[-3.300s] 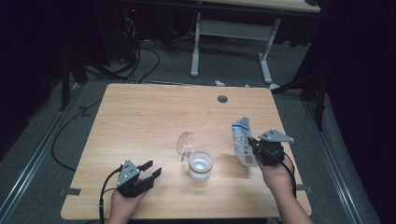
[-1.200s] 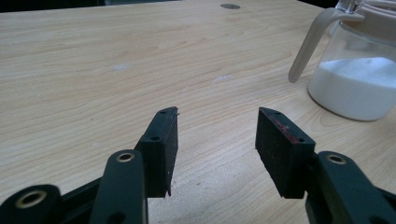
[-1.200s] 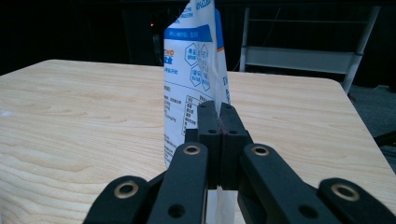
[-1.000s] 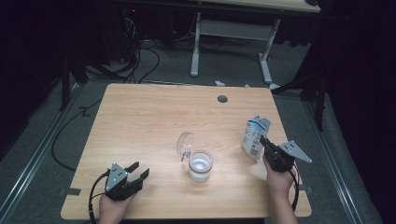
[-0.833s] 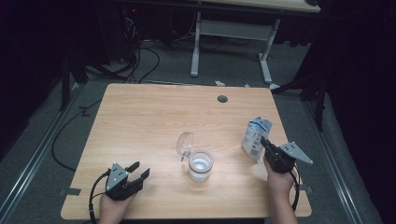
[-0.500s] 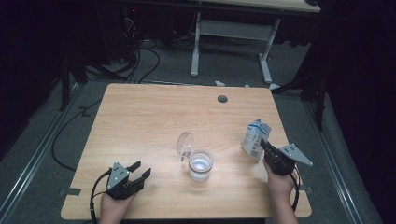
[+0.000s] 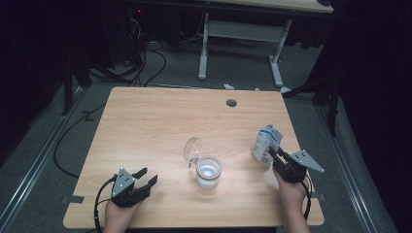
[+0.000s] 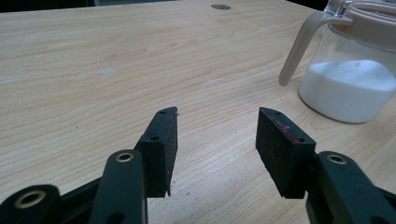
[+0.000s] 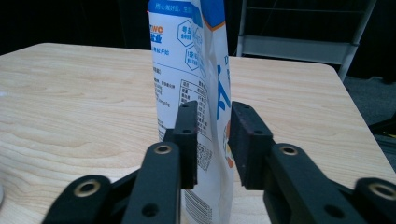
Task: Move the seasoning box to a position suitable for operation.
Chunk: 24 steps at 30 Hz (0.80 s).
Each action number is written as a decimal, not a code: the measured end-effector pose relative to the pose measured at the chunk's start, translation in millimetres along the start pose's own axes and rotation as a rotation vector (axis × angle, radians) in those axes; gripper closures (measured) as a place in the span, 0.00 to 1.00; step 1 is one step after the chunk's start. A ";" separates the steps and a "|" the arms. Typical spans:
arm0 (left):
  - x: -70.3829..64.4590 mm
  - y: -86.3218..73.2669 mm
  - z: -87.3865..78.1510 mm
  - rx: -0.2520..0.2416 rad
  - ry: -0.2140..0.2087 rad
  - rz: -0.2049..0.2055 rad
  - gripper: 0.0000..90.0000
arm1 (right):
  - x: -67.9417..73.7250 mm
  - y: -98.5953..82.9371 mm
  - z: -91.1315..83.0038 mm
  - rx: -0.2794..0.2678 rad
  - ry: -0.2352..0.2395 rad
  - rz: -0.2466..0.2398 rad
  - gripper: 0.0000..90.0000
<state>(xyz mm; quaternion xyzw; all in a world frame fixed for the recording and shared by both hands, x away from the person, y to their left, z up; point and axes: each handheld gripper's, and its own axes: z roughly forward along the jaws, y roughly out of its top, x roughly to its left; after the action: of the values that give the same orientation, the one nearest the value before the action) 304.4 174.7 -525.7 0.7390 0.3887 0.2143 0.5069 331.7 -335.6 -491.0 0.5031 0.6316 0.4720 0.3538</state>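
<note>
A glass jar (image 7: 208,173) of white powder stands on the wooden table (image 7: 160,126), its clear lid (image 7: 192,147) hinged open to the far left. In the left gripper view the jar (image 8: 349,88) sits ahead to the right, with its beige handle (image 8: 299,46) facing me. My left gripper (image 7: 146,178) rests open near the front left edge; the left gripper (image 8: 217,135) has nothing between its pads. A white-and-blue printed bag (image 7: 266,143) stands upright near the right edge. My right gripper (image 7: 273,154) is shut on its lower part, and the bag (image 9: 191,65) is pinched in the right gripper (image 9: 213,135).
A dark cable hole (image 7: 231,102) lies in the tabletop at the far middle. Bare wood stretches across the far half and the left side. Beyond the table are cables (image 7: 145,53) on the floor and a white desk frame (image 7: 243,34).
The right gripper has carried the bag rightward, away from the jar, toward the table's right edge, and lowered it upright. The left gripper shifted slightly toward the front left corner.
</note>
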 end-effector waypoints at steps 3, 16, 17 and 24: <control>0.1 0.2 1.0 0.002 -0.002 -0.003 0.55 | -0.4 -1.0 0.5 0.007 0.004 0.001 0.70; -1.9 4.5 10.7 0.001 -0.006 -0.004 0.55 | 1.6 -10.0 -11.7 0.055 -0.036 -0.021 0.60; -2.4 4.9 11.8 -0.001 -0.008 -0.003 0.55 | 1.6 -11.2 -14.1 0.055 -0.036 -0.020 0.60; -3.5 6.1 19.1 -0.008 -0.010 -0.006 0.57 | 5.3 -19.6 -26.1 0.073 -0.052 -0.039 0.60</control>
<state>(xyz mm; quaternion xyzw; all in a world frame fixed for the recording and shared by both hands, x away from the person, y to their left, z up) 318.0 159.7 -527.4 0.7368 0.3873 0.2106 0.5126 300.5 -337.8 -501.5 0.5156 0.6486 0.4283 0.3606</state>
